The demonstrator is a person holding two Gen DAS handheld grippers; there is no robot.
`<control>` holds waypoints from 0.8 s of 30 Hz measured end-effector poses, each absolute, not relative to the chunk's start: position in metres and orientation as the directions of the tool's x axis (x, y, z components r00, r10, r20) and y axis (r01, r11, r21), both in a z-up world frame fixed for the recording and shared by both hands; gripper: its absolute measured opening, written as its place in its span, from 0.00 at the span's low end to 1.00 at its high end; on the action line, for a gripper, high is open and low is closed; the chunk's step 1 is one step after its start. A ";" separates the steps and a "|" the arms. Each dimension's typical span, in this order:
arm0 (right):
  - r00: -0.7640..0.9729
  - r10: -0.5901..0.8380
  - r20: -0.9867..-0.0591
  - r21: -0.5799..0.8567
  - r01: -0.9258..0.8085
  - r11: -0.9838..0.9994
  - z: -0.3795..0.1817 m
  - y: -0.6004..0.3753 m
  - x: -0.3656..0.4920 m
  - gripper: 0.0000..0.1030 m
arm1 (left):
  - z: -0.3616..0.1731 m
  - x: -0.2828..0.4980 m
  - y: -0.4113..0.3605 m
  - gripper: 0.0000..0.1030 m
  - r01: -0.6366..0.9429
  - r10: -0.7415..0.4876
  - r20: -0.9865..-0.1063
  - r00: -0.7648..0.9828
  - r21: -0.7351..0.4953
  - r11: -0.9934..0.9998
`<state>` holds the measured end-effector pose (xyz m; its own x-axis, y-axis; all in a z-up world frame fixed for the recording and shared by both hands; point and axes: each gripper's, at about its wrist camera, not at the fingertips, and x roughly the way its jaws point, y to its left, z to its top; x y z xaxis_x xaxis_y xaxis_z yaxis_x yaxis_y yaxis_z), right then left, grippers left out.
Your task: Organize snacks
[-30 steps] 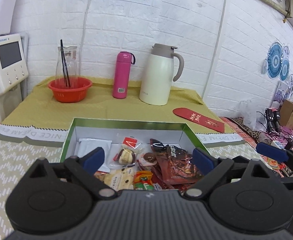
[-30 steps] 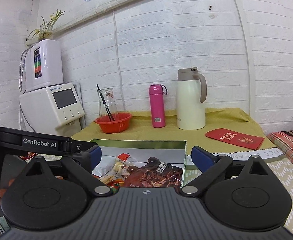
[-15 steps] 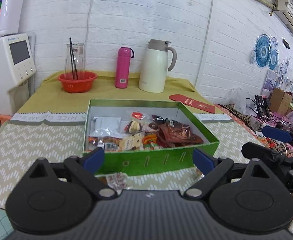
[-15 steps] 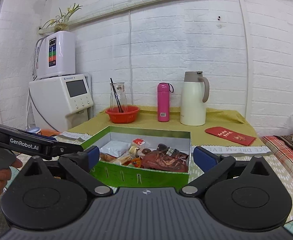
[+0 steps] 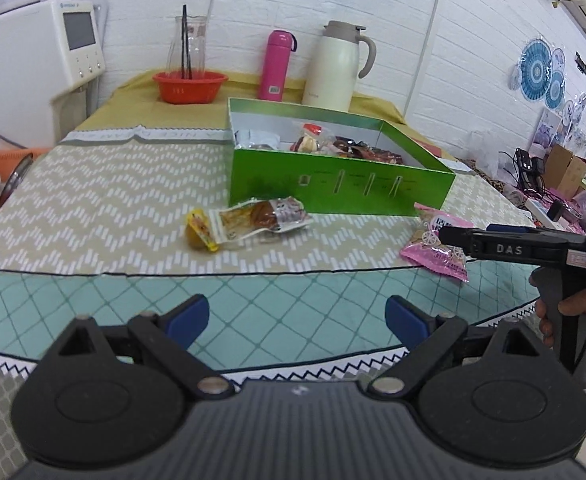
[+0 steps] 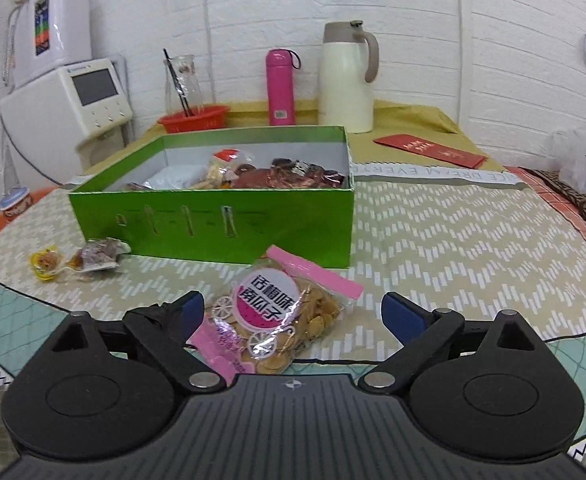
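Zigzag cloth point(image 6: 453, 240), green box point(image 6: 233, 220) w/ snacks, pink packet point(image 6: 277, 320) nr front

Green box point(image 6: 229, 220) open, snacks inside. Pink seed packet point(image 6: 271, 316) flat just before box; clear-wrapped snack point(image 5: 253, 220) and small yellow snack point(image 5: 199, 234) near box's front-left corner.

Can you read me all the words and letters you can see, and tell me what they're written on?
"DAS": on the right gripper, on its black arm.
"话梅味南瓜子": on the pink snack bag.
"NICE DREAM EVERY": on the table runner band, seen upside down.
Red envelope, pink bottle sticker, water machine brand: too small to read.
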<state>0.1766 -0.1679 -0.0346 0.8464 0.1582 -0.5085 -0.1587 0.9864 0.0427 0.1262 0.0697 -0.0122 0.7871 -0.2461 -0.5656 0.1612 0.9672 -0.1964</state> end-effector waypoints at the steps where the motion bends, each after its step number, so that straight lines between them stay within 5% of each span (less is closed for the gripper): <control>1: 0.843 0.150 -0.517 0.035 -0.154 0.987 -0.038 -0.166 0.181 1.00 | -0.013 0.126 0.071 0.91 0.158 -0.245 -0.568 0.786 -0.198 0.967; 4: 0.818 0.226 -0.528 0.075 -0.221 0.972 -0.044 -0.164 0.190 1.00 | -0.017 0.129 0.071 0.91 0.155 -0.249 -0.577 0.778 -0.208 0.966; 8: 0.753 0.390 -0.530 0.099 -0.402 0.910 -0.042 -0.154 0.177 0.81 | -0.023 0.136 0.066 0.91 0.164 -0.260 -0.589 0.765 -0.212 0.963; 10: 0.689 0.474 -0.548 0.112 -0.501 0.858 -0.042 -0.144 0.166 0.80 | -0.025 0.141 0.064 0.91 0.162 -0.266 -0.594 0.759 -0.224 0.961; 14: 0.616 0.538 -0.576 0.085 -0.610 0.788 -0.044 -0.125 0.141 0.82 | -0.028 0.150 0.056 0.91 0.183 -0.317 -0.599 0.736 -0.275 0.944; 17: 0.626 0.532 -0.570 0.073 -0.606 0.792 -0.043 -0.124 0.127 0.98 | -0.026 0.158 0.046 0.91 0.221 -0.351 -0.589 0.728 -0.283 0.933; 24: 0.656 0.524 -0.543 0.087 -0.577 0.812 -0.039 -0.127 0.125 0.98 | -0.030 0.188 0.029 0.90 0.252 -0.405 -0.590 0.699 -0.326 0.911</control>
